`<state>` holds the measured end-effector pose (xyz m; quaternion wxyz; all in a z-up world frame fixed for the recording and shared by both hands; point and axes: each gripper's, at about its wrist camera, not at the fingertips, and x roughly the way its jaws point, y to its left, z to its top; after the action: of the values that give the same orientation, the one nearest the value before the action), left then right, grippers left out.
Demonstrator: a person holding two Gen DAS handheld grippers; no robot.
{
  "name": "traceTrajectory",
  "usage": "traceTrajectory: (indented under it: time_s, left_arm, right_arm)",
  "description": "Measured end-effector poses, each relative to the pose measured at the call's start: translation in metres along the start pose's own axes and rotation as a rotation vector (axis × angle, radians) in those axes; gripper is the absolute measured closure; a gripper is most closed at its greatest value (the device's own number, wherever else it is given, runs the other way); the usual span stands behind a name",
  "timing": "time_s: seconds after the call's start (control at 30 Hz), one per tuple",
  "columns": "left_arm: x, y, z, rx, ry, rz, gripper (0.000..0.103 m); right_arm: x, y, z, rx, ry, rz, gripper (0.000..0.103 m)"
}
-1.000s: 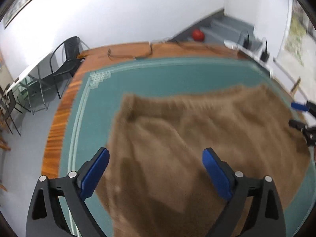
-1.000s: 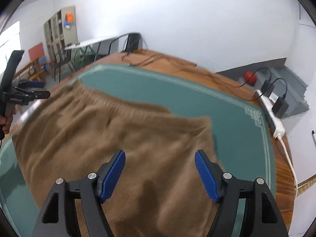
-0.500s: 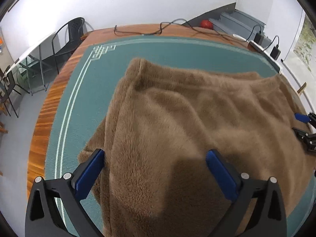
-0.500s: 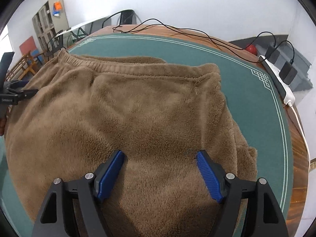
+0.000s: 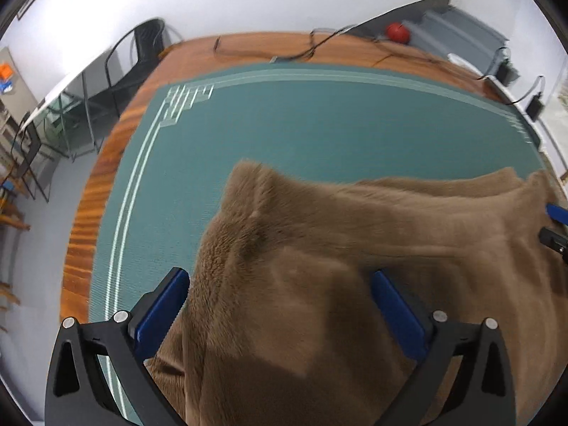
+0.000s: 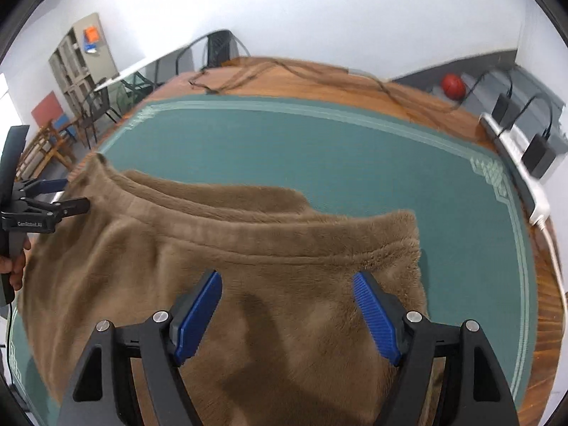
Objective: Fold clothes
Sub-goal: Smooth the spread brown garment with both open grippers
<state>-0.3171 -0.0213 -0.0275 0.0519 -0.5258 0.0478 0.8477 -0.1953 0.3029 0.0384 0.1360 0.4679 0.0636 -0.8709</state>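
Note:
A brown fleece garment [image 5: 355, 255] [image 6: 220, 269] lies spread on the green mat, its ribbed waistband toward the far side. My left gripper [image 5: 280, 305] hovers open over the garment's left corner, blue pads wide apart, nothing held. My right gripper [image 6: 287, 305] is open above the right end of the waistband, also holding nothing. The left gripper [image 6: 53, 195] shows at the left edge of the right wrist view, held by a hand. The right gripper's fingertips [image 5: 555, 227] peek in at the right edge of the left wrist view.
The green mat [image 5: 319, 131] covers a wooden table [image 5: 248, 49]. Cables [image 6: 284, 71] and a white power strip [image 6: 522, 156] with black adapters lie along the far and right edges. Chairs [image 5: 138, 56], a shelf and a red ball [image 6: 452, 85] stand beyond the table.
Both grippers have pulled back toward the near side, so the garment sits lower in both views and more green mat shows beyond it. Both stay open.

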Motion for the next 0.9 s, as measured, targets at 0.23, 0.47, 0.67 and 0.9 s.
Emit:
traceTrajectory:
  time_s: [0.23, 0.47, 0.67, 0.9]
  left_arm:
    - [0.016, 0.018, -0.009, -0.066, 0.007, -0.104, 0.000]
    - [-0.015, 0.012, -0.021, -0.059, -0.025, -0.068, 0.000]
    - [-0.061, -0.016, -0.054, 0.034, -0.096, -0.129, 0.000]
    - [-0.057, -0.045, -0.093, 0.090, -0.095, -0.143, 0.000]
  right_arm:
    - [0.027, -0.002, -0.005, -0.037, 0.035, -0.049, 0.018]
    - [0.027, 0.005, -0.026, -0.066, 0.040, -0.069, 0.017]
    - [-0.009, 0.021, -0.067, -0.081, 0.003, -0.045, 0.017]
    - [-0.051, 0.041, -0.115, -0.099, -0.039, -0.018, 0.017]
